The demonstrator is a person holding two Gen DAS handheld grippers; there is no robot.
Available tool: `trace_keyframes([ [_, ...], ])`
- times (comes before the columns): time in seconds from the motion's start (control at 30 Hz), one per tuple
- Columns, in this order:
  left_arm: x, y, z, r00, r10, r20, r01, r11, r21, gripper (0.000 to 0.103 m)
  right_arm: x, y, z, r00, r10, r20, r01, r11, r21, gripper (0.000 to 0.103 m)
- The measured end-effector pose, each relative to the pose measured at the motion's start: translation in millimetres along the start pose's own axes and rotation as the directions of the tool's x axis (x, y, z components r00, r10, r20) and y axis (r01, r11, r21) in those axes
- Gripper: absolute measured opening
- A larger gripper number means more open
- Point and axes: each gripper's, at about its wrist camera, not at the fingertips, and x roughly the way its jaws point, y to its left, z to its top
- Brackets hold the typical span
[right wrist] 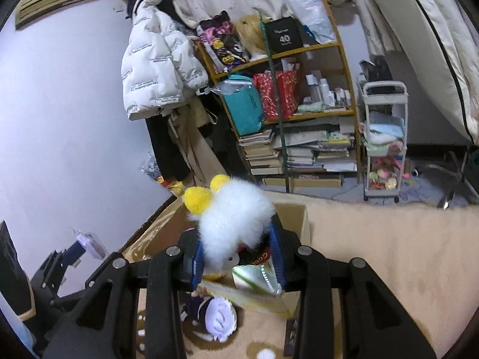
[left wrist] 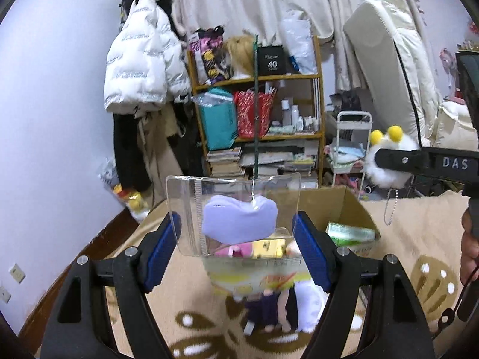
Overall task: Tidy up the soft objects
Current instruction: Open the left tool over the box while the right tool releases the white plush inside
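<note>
My left gripper (left wrist: 236, 239) is shut on a clear plastic pouch (left wrist: 233, 191) that holds a lavender plush piece (left wrist: 239, 220); its blue pads (left wrist: 163, 251) press the pouch's two sides. It hangs above a beige patterned carpet (left wrist: 404, 239). My right gripper (right wrist: 238, 249) is shut on a fluffy white plush with yellow pompoms (right wrist: 236, 218), over an open cardboard box (right wrist: 295, 218). In the left wrist view that white plush (left wrist: 386, 164) shows at the right. A small doll (right wrist: 218, 317) with white hair lies on the carpet by the box.
The cardboard box (left wrist: 344, 206) holds a green packet (left wrist: 350, 233). Behind stand a crowded wooden shelf (left wrist: 260, 77), a hanging white puffer jacket (left wrist: 140, 59), a small white trolley (right wrist: 384, 143) and a leaning mattress (left wrist: 395, 59). A wall (left wrist: 54, 104) runs along the left.
</note>
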Motion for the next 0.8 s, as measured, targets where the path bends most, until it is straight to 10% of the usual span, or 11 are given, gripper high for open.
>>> trace_keyframes([
  [0.8,87,-9,-8,0.996,-0.006,-0.087,0.007,1.000,0.018,0.077,76,-17,-12,0.990,-0.039,-0.136,0.028,0.996,-0.082,0.042],
])
